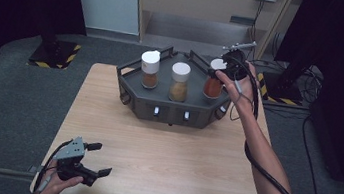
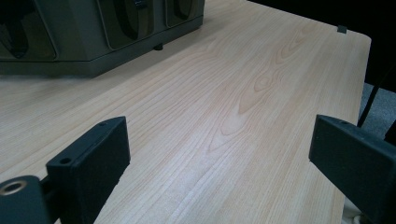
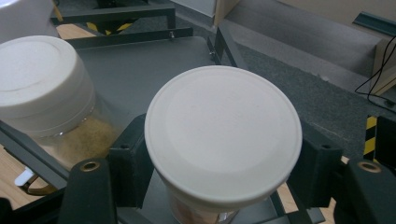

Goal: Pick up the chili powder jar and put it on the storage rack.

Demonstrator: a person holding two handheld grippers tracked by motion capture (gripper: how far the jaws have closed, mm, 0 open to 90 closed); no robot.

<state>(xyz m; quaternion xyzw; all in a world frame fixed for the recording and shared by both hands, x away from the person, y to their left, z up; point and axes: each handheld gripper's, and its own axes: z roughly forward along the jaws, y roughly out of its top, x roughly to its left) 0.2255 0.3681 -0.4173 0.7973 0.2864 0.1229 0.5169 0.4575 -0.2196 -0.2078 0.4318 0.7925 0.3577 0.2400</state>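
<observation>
Three white-capped spice jars stand on a dark grey rack (image 1: 173, 112) at the back of the wooden table. My right gripper (image 1: 221, 70) is shut on the rightmost jar (image 1: 213, 85), which holds red-orange spice. In the right gripper view its white cap (image 3: 223, 130) sits between the two black jaws of the right gripper (image 3: 223, 151), just below the cap's rim. The middle jar (image 1: 179, 82) of tan spice stands beside it (image 3: 39, 88). My left gripper (image 1: 100, 158) rests near the table's front left corner, open with nothing between its jaws (image 2: 219, 135).
The left jar (image 1: 150, 69) holds brown spice. The rack has raised rails (image 3: 112, 14) around its tray and buttons on its front face (image 2: 70, 51). Bare wooden table (image 2: 261, 84) stretches between the rack and my left gripper. Dark floor surrounds the table.
</observation>
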